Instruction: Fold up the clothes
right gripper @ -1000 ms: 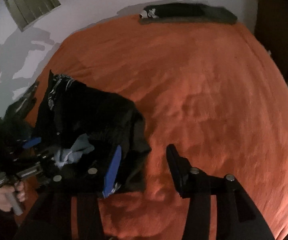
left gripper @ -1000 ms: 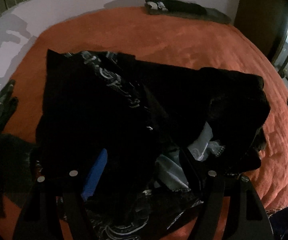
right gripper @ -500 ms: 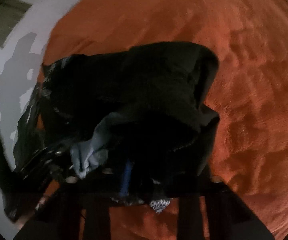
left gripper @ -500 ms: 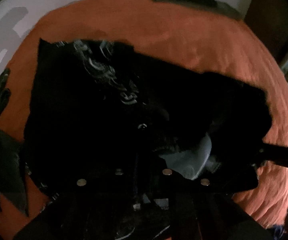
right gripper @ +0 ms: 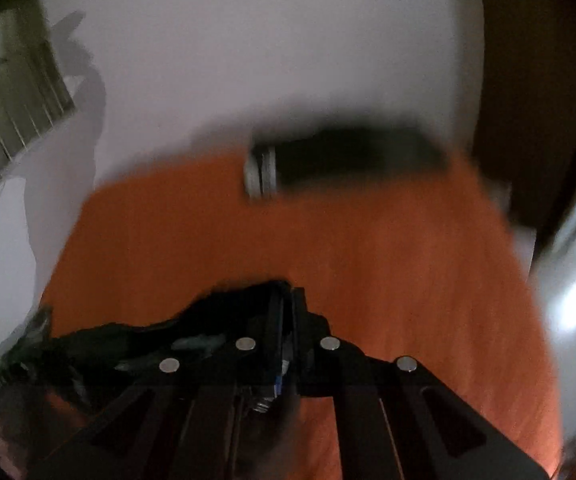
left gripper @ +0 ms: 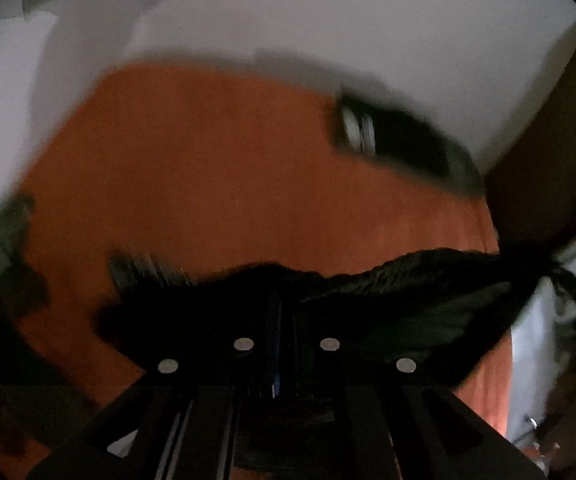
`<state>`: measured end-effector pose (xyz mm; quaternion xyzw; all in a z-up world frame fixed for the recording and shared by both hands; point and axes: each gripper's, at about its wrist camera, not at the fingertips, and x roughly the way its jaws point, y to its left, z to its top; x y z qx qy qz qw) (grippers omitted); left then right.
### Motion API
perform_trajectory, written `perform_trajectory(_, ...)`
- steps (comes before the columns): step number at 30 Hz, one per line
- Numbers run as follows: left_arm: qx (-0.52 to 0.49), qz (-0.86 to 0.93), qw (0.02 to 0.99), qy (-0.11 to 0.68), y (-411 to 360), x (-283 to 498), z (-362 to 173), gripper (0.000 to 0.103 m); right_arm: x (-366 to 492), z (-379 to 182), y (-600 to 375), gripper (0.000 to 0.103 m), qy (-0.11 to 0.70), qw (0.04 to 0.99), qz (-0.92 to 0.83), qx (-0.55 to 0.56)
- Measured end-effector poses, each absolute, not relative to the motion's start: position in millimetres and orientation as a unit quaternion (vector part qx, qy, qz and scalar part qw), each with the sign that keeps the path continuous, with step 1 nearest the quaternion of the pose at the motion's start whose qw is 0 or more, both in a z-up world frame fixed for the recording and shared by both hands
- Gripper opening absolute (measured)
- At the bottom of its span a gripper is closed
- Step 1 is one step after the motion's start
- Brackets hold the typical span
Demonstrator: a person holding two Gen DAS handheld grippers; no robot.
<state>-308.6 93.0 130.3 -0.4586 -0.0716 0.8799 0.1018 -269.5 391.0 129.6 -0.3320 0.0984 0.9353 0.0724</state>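
Note:
A black garment (left gripper: 416,304) is lifted above the orange bed (left gripper: 227,184) and stretched between my two grippers. My left gripper (left gripper: 283,308) is shut on its edge; the cloth runs from it to the right, up to a pinched corner at the far right of the left wrist view. My right gripper (right gripper: 285,300) is shut on the other edge, and the black garment (right gripper: 135,340) trails off to the left and down. Both views are blurred by motion.
A folded dark garment with a white print (left gripper: 392,140) lies at the far edge of the bed by the white wall; it also shows in the right wrist view (right gripper: 340,160). Dark clothes (left gripper: 3,248) lie at the bed's left edge. A dark wardrobe (left gripper: 548,152) stands on the right.
Both grippers closed on the black garment and lifted it off the bed. Both cameras tilted up, and the wall and far edge of the bed came into view.

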Motion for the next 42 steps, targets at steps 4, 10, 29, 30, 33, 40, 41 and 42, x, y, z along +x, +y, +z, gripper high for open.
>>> perform_trajectory(4,-0.342,0.923,0.121,-0.128,77,-308,250,0.005,-252,231,379,0.003,0.06,0.06,0.973,-0.214)
perform_trajectory(10,-0.211,0.953,0.171,-0.134,68,-216,319,0.005,-158,277,369,0.003,0.019,0.052,0.993,-0.103)
perform_trajectory(29,-0.479,0.87,0.068,-0.09,63,8,-160,0.005,25,-193,355,0.001,0.05,0.045,0.862,-0.503)
perform_trajectory(30,-0.468,0.878,0.067,-0.071,67,14,-157,0.005,26,-195,357,0.001,0.056,0.05,0.861,-0.503)
perform_trajectory(33,-0.44,0.895,0.07,-0.016,80,16,-142,0.01,27,-198,363,0.003,0.069,0.066,0.86,-0.501)
perform_trajectory(40,-0.414,0.907,0.047,0.058,97,16,-139,0.063,25,-179,368,0.066,0.053,0.038,0.883,-0.464)
perform_trajectory(41,-0.417,0.906,0.038,0.063,99,9,-145,0.063,25,-178,364,0.067,0.054,0.032,0.887,-0.457)
perform_trajectory(42,-0.42,0.905,0.027,0.066,103,0,-153,0.065,22,-178,360,0.068,0.054,0.026,0.889,-0.454)
